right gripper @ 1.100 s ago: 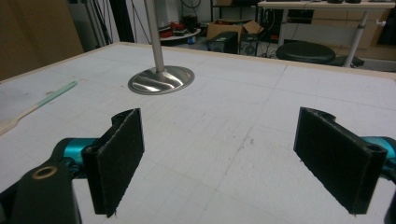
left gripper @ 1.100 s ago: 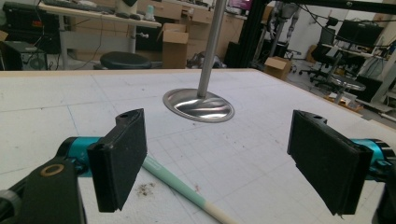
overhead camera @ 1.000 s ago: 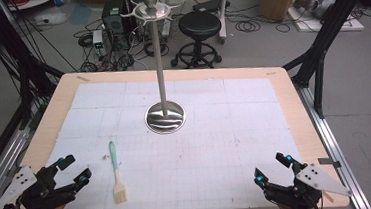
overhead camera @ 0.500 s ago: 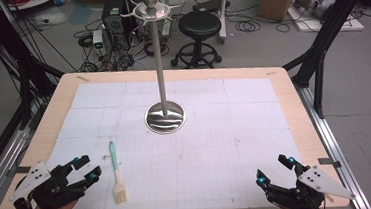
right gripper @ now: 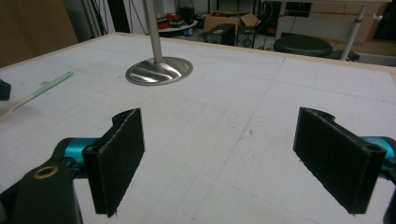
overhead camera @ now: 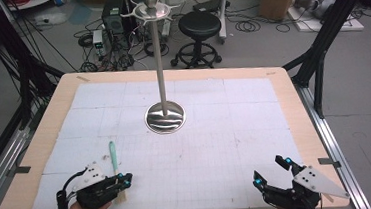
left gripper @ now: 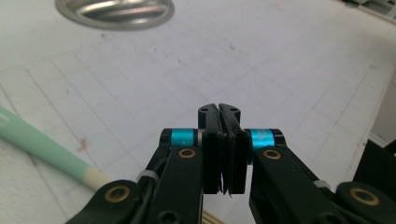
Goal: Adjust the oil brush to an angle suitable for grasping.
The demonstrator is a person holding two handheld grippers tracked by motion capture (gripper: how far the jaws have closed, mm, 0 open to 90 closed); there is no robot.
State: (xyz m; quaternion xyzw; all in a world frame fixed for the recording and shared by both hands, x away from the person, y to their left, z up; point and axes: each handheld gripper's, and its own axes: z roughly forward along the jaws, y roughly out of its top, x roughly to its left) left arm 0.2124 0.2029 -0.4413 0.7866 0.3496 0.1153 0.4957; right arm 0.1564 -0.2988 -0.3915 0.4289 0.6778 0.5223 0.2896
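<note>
A brush with a mint-green handle [overhead camera: 113, 155] and a pale head lies on the white mat at the front left. My left gripper [overhead camera: 121, 179] hovers right at the brush's head end, its jaws shut with nothing between them. In the left gripper view the closed jaws [left gripper: 218, 108] point across the mat, and the green handle [left gripper: 42, 149] lies to their lower left. My right gripper [overhead camera: 271, 173] is at the front right corner, open and empty. In the right gripper view [right gripper: 220, 140] its pads stand wide apart over bare mat, and the brush [right gripper: 42, 91] lies far off at the left.
A tall metal stand with a round base [overhead camera: 165, 117] and hooks at its top [overhead camera: 152, 9] rises from the middle of the table. The wooden table edge [overhead camera: 305, 125] frames the mat. Beyond it are a stool [overhead camera: 198, 25], cables and boxes on the floor.
My left gripper has moved to the right along the front edge, up to the brush's head, and its jaws have closed. The right gripper has stayed put and open.
</note>
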